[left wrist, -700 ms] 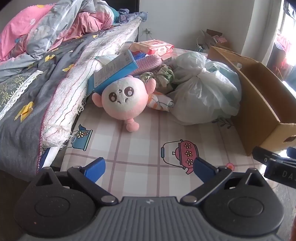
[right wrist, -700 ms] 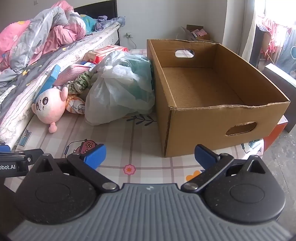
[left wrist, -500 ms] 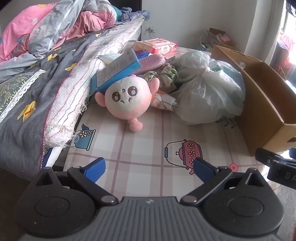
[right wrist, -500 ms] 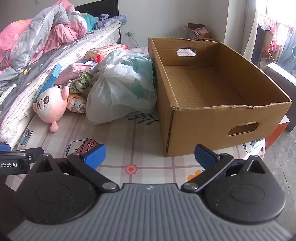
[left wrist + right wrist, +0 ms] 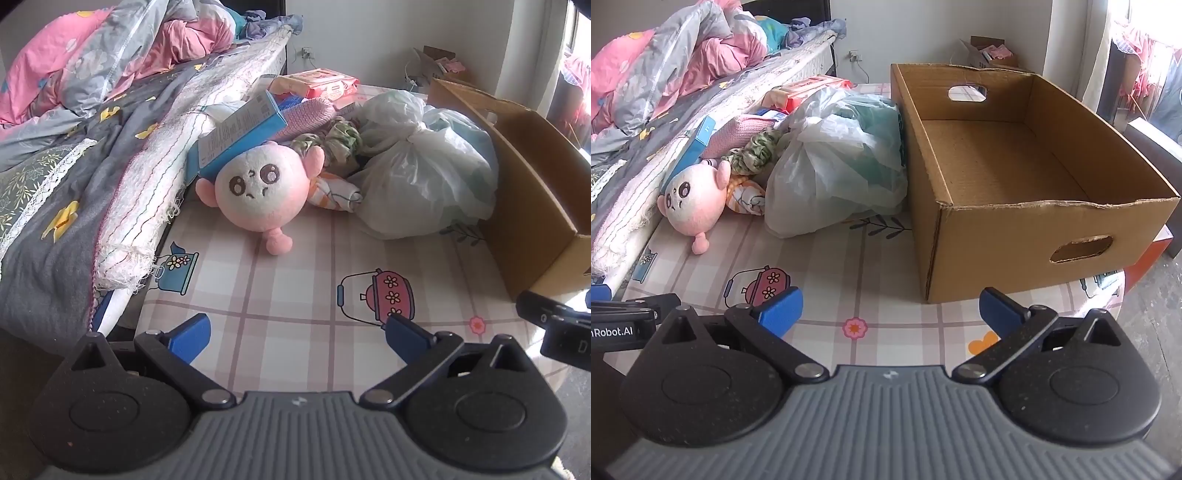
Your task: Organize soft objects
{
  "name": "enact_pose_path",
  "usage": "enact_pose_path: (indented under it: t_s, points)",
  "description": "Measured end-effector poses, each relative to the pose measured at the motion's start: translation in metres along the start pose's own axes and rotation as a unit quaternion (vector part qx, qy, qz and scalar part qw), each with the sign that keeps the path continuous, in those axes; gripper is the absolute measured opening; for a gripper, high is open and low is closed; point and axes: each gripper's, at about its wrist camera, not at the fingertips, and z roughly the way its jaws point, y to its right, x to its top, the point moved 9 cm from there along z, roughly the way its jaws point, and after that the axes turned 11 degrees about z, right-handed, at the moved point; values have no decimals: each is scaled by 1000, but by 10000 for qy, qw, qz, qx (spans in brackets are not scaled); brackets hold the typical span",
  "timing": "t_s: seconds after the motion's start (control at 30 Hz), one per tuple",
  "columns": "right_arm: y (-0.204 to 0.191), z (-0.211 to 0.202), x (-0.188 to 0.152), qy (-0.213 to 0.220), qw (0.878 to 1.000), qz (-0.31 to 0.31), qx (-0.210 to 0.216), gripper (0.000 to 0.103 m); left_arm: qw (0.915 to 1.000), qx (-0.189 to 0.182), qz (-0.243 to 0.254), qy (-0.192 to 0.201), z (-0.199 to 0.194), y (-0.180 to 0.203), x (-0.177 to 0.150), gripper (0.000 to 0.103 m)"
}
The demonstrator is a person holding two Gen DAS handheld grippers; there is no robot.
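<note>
With both tools hanging low over the patterned mat [image 5: 295,295], we start right at the lens: the left gripper [image 5: 297,334] has its blue pads spread wide with nothing between them, and the right gripper [image 5: 890,308] shows the same, released and empty. Both tilt down toward the floor, which reads as a ready stance, jaws already wide enough for something bulky and squashy.

Just ahead of the left gripper, well apart from the pads, lies the pink plush toy [image 5: 260,192], face up on the mat, its head wedged under the tilted blue carton [image 5: 236,134] leaning off the bed edge. That carton will likely slip when the plush comes out. Beside the plush on its right sits a small rolled patterned cloth [image 5: 334,190], touching the tied plastic bag [image 5: 417,177], which bulges against the side of the cardboard box [image 5: 1015,236].

That box stands open and empty, squarely in front of the right gripper; my guess is it's the drop spot, parked close so each soft thing travels only a short way. Further back, a pink knitted piece [image 5: 306,114] and green scrunched fabric [image 5: 340,138] pile up, with the rumpled quilt [image 5: 92,74] heaped on the bed behind.
</note>
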Motion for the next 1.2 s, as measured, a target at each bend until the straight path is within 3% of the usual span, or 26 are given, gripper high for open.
enact_pose_path:
  t_s: [1.2]
  points:
    - [-2, 3, -4, -101, 9999, 3, 43, 102, 10000, -34, 1, -11, 0, 4, 1, 101]
